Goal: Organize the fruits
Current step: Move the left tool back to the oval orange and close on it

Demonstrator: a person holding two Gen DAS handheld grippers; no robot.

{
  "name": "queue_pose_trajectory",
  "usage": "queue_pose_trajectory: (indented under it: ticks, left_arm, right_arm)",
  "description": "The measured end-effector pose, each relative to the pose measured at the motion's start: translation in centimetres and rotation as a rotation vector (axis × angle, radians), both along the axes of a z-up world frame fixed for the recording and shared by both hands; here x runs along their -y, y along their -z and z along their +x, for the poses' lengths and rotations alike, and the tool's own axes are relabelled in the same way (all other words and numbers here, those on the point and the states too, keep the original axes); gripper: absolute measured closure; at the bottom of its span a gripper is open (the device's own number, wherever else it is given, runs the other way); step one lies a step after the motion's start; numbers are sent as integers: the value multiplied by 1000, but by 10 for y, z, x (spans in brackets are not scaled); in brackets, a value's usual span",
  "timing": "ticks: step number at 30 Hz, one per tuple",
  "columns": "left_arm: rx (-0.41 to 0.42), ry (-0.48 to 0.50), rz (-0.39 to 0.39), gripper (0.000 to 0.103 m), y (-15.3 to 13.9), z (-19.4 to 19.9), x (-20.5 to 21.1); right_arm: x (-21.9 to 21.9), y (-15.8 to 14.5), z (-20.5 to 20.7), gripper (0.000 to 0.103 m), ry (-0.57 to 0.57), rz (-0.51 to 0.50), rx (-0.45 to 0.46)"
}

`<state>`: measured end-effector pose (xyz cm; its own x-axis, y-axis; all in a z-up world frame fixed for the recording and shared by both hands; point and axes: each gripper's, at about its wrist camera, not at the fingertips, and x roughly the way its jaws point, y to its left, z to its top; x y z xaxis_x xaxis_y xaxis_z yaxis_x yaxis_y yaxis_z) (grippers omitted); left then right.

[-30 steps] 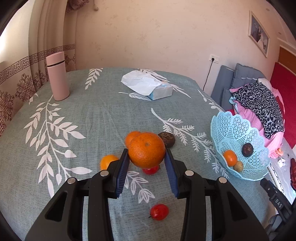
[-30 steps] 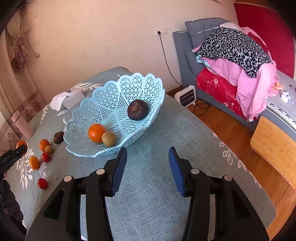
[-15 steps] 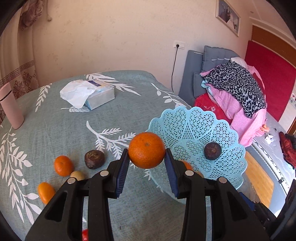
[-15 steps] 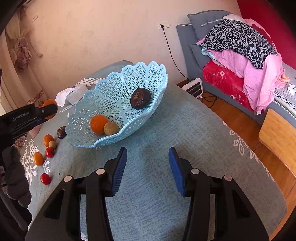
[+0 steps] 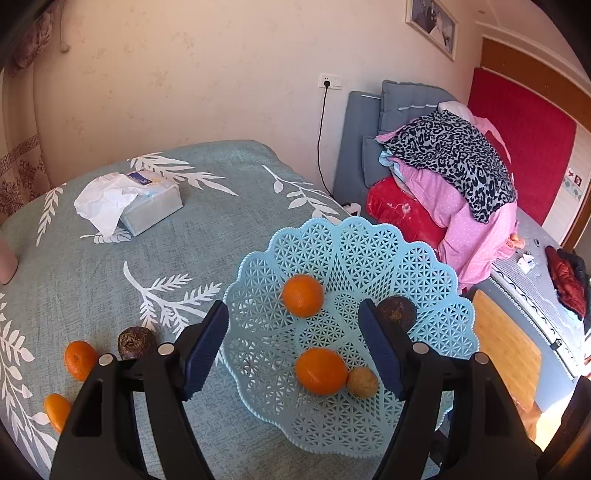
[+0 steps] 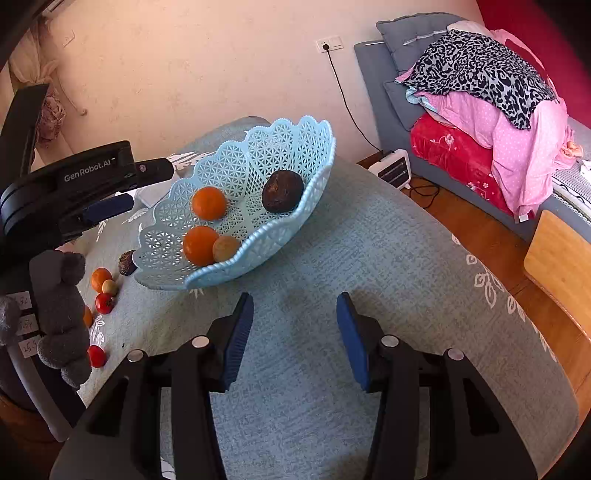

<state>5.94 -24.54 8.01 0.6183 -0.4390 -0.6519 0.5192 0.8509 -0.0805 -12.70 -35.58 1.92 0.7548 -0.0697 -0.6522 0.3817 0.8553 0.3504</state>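
Releasing: left gripper (image 5: 293, 345) over blue basket (image 5: 436, 266), jaws opening, nothing between them. Orange (image 5: 303, 295) lies inside the basket. Advice: clear the rim before the next fruit. Right gripper (image 6: 294, 332) partly open, empty.

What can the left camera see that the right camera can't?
Only the left wrist view shows the tissue box and the wall picture. Only the right wrist view shows two red tomatoes, a grey plush toy and the white heater. Both show the blue basket holding two oranges, a brown fruit and a small tan one.
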Motion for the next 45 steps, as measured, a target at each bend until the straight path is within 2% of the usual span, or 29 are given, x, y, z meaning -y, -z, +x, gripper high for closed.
queue_pose_trajectory:
  ticks: [5, 17, 28, 34, 40, 45]
  left_arm:
    - [-19, -57, -14, 22, 2, 3, -23]
    - [4, -169, -20, 20, -5, -6, -78]
    - [-10, -338, -45, 19, -2, -6, -159]
    - [-24, -402, -41, 19, 7, -5, -194]
    - [-62, -417, -20, 20, 28, -7, -213]
    - [-89, -420, 3, 30, 46, -3, -218]
  right_arm:
    - [-1, -1, 1, 54, 1, -5, -2]
    - [-4, -1, 0, 54, 5, -18, -3]
    - [-5, -2, 0, 54, 15, -33, -12]
    - [-6, -2, 1, 54, 18, -42, -21]
    - [-7, -2, 3, 54, 19, -53, -32]
    - [-9, -2, 4, 54, 23, -66, -41]
